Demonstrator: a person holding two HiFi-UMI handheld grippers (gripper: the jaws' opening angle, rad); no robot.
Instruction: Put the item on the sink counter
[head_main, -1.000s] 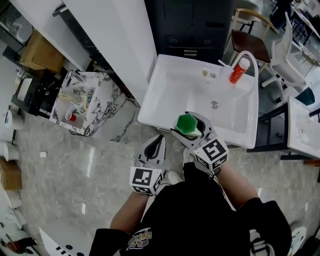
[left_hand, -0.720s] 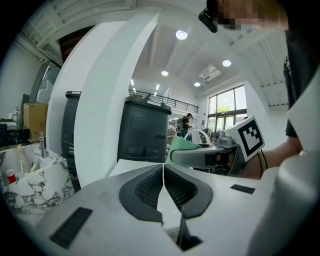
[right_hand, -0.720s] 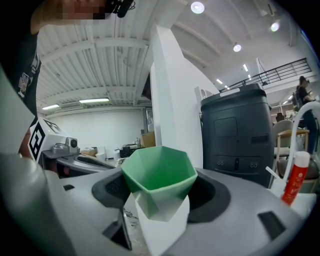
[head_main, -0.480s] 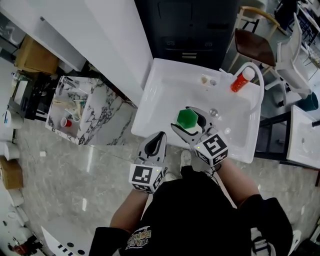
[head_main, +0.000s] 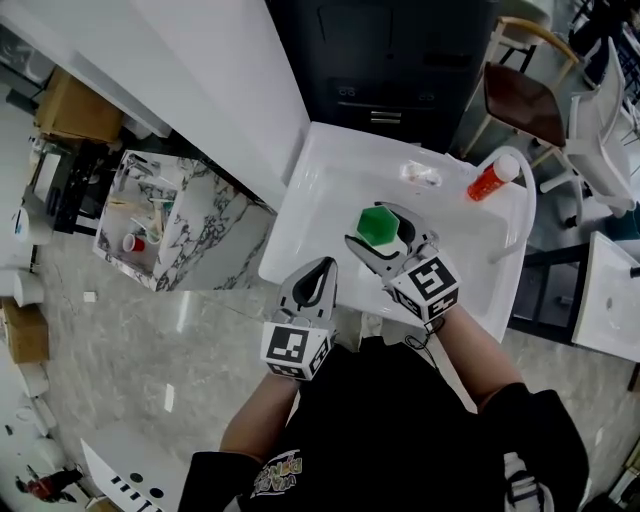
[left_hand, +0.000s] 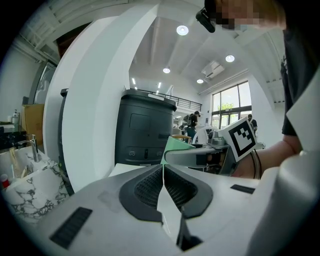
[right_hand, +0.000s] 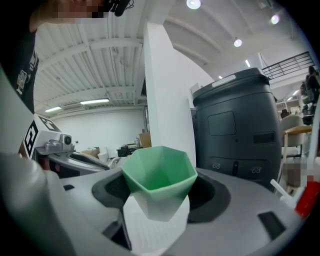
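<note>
A green faceted cup (head_main: 377, 222) with a pale lower half is held between the pads of my right gripper (head_main: 381, 233), above the basin of the white sink (head_main: 296, 222). In the right gripper view the cup (right_hand: 159, 175) stands upright with its mouth up, and the right gripper (right_hand: 159, 196) is shut on it. My left gripper (head_main: 322, 266) hangs shut and empty near the sink's front left edge. The left gripper view has the left gripper (left_hand: 163, 167) with its jaws together, and the cup's green rim (left_hand: 175, 145) beyond them.
A red bottle (head_main: 492, 180) lies on the sink's back right corner by the white arched faucet (head_main: 524, 205). Small items (head_main: 421, 174) sit on the back ledge. A dark cabinet (head_main: 390, 60) stands behind, a marble-patterned stand (head_main: 190, 225) at left, a chair (head_main: 525, 100) at right.
My right gripper has carried the green cup a little farther over the basin. My left gripper stays shut at the sink's front edge.
</note>
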